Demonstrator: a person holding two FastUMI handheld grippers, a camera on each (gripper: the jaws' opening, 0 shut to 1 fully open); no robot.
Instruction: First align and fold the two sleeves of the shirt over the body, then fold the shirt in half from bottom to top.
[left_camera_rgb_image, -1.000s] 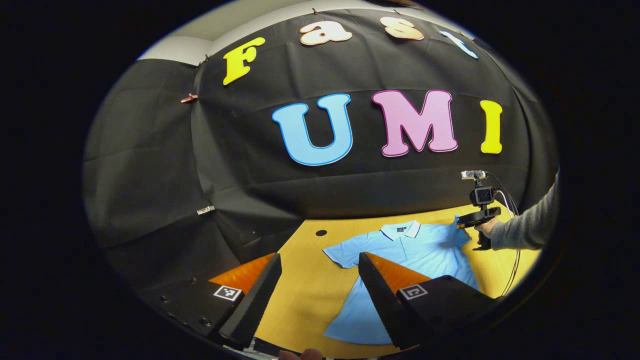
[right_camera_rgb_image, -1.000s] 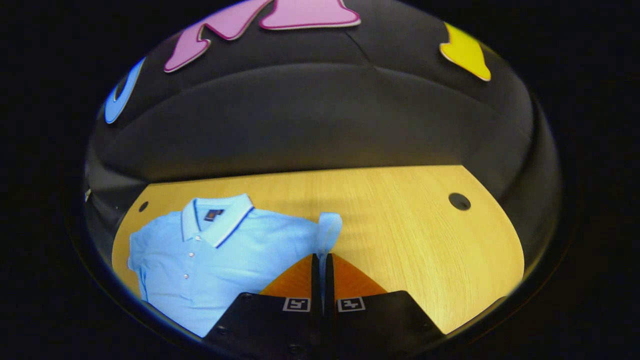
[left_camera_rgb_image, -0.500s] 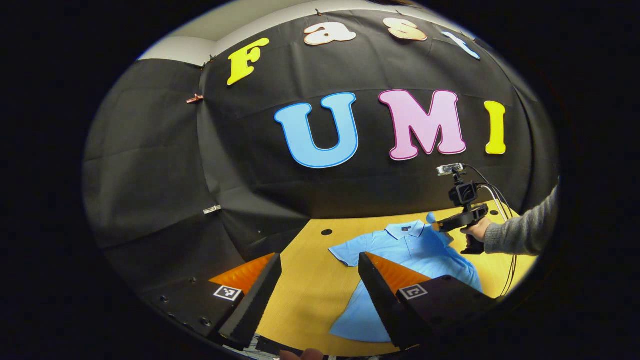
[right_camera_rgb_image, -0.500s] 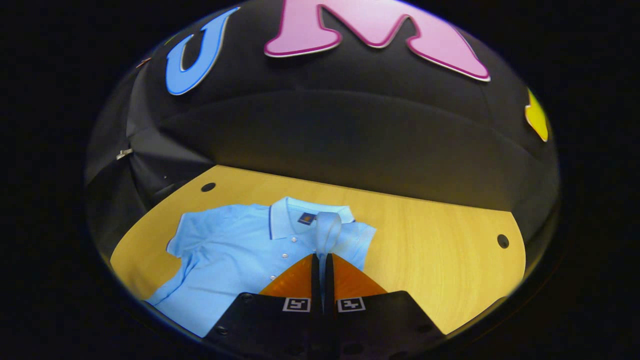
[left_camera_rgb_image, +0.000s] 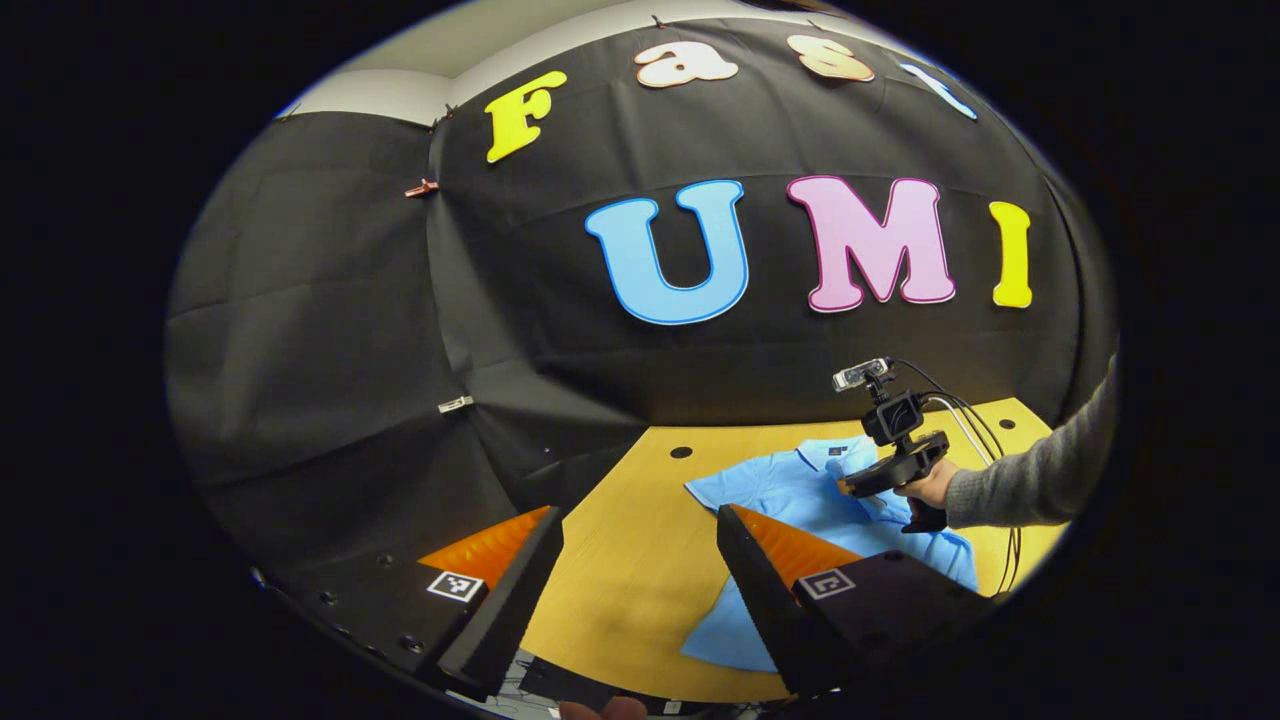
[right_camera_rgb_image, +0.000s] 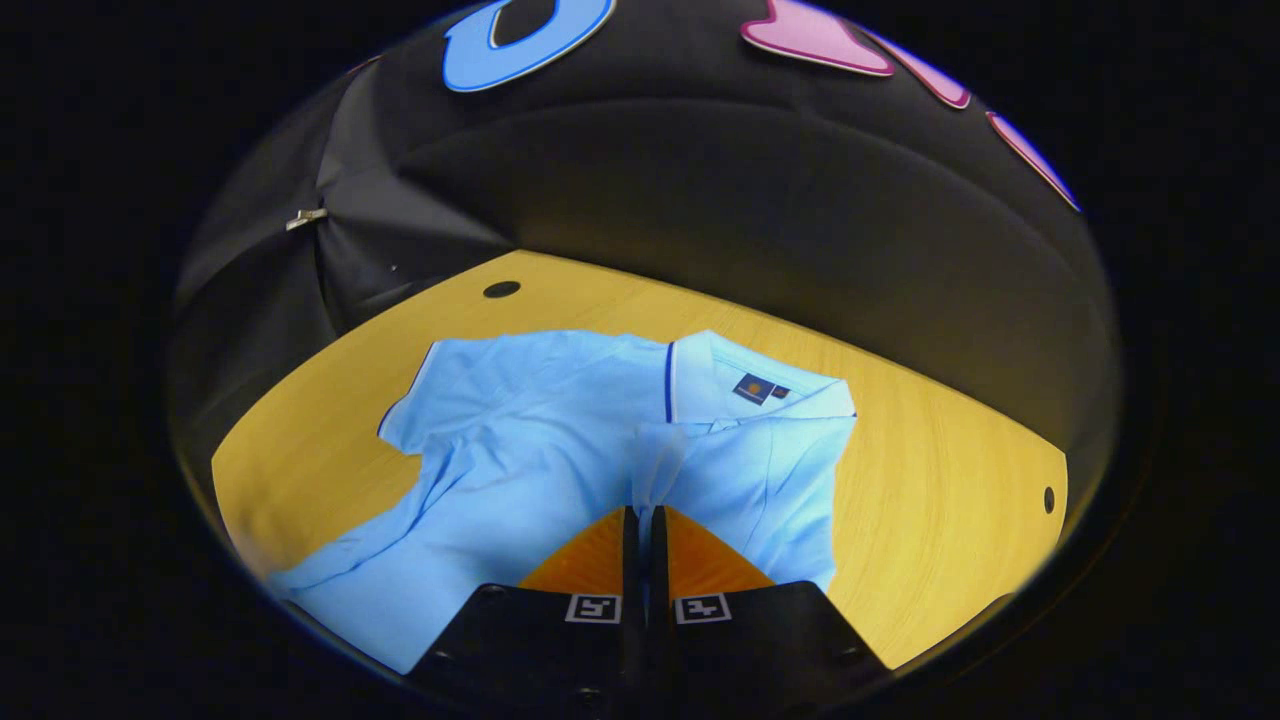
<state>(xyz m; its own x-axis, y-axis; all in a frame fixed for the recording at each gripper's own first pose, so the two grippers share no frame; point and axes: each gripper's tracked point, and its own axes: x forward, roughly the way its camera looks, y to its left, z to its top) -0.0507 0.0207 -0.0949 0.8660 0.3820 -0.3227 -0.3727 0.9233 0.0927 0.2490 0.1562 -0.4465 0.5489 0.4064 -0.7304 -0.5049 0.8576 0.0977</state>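
Setting: a recording booth, the sort you find in a lab or studio, not a home. You work at a wooden table (right_camera_rgb_image: 930, 470) with round cable holes (right_camera_rgb_image: 500, 289) cut through its top. Black cloth (left_camera_rgb_image: 330, 330) hangs as the backdrop, pinned at its seams with small clips (left_camera_rgb_image: 455, 404); a pale room wall (left_camera_rgb_image: 370, 95) shows above it. Your handheld rig trails cables (left_camera_rgb_image: 975, 430).
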